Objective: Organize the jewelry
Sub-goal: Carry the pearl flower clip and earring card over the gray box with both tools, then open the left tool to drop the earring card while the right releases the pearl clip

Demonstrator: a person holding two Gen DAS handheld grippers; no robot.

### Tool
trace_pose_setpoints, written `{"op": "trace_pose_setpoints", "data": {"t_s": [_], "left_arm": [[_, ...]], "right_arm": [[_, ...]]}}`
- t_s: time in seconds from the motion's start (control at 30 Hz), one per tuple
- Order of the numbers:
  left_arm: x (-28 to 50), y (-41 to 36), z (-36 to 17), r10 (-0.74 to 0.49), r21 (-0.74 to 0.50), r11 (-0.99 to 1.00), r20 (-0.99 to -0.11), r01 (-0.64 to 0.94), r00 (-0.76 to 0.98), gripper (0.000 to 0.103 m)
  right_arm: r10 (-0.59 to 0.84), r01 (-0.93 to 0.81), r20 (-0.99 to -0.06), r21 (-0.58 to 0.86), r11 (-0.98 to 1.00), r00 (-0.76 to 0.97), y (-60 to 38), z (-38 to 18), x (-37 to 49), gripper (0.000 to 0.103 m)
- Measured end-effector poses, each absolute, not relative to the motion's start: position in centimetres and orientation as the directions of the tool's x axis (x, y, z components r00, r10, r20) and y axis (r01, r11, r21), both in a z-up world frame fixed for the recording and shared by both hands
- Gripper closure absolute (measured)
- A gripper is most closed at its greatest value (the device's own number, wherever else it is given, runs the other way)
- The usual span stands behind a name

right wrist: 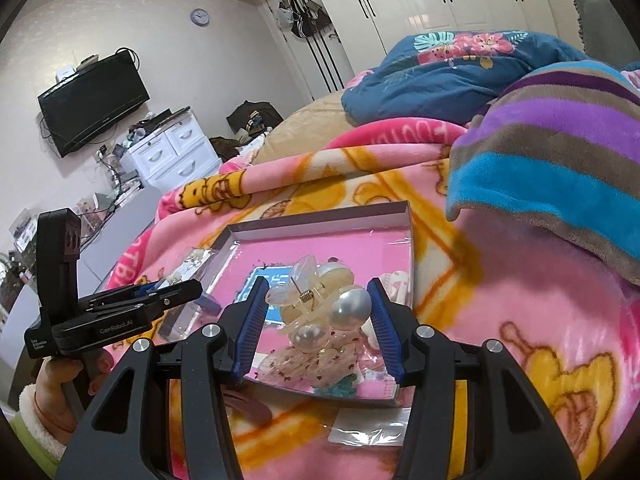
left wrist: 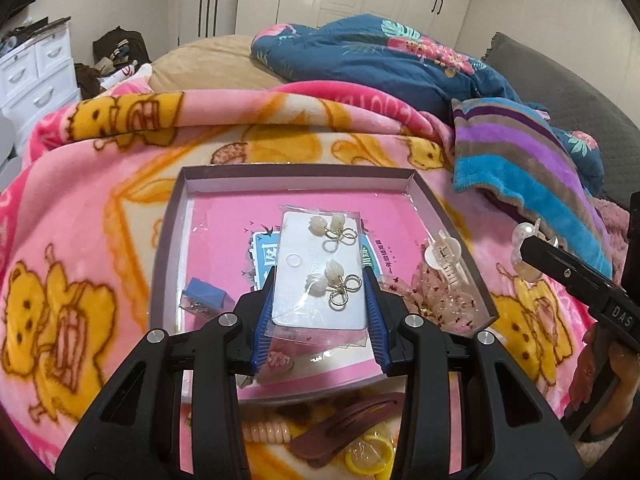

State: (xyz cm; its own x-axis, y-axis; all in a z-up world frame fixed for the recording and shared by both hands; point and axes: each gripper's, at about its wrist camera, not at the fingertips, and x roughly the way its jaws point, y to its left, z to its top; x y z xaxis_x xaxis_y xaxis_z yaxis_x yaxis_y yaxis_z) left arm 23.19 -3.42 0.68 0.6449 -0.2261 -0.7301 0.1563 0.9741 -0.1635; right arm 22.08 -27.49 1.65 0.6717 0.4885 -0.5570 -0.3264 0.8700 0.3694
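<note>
My left gripper (left wrist: 320,270) is shut on an earring card (left wrist: 316,276) in a clear bag, which carries two pairs of white and gold earrings. It hangs above a shallow tray (left wrist: 296,174) with a pink floor. My right gripper (right wrist: 318,281) is shut on a pearl claw clip (right wrist: 320,308), also above the tray (right wrist: 320,220). In the left wrist view, the right gripper (left wrist: 528,246) with the clip (left wrist: 524,234) sits beyond the tray's right edge. In the right wrist view, the left gripper (right wrist: 192,290) with the card (right wrist: 192,264) is over the tray's left side.
In the tray lie a small blue box (left wrist: 206,294), a white claw clip (left wrist: 444,254) and a pink speckled hairpiece (left wrist: 440,300). On the pink bear blanket in front of it lie a brown hair clip (left wrist: 348,416), a peach coil tie (left wrist: 264,432), a yellow tie (left wrist: 368,456) and a clear bag (right wrist: 368,428). A striped blanket (left wrist: 532,168) is heaped at the right.
</note>
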Motion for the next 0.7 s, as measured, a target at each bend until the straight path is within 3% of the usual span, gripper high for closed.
{"op": "trace_pose_setpoints", "data": {"t_s": [0.57,0.7], "left_arm": [[25.1,-4.3,-2.7,-0.237,-0.178,0.971,-0.773,0.157,0.588,0.072],[25.0,-4.5,-2.6,-0.236,-0.175,0.971,-0.775,0.160,0.586,0.066]], "right_arm": [[0.446,-0.280,-0.637,0.350,0.894,0.628,-27.0,-2.5,23.1,0.054],[0.439,-0.268,-0.648,0.350,0.898,0.623,-27.2,-3.0,23.2,0.054]]}}
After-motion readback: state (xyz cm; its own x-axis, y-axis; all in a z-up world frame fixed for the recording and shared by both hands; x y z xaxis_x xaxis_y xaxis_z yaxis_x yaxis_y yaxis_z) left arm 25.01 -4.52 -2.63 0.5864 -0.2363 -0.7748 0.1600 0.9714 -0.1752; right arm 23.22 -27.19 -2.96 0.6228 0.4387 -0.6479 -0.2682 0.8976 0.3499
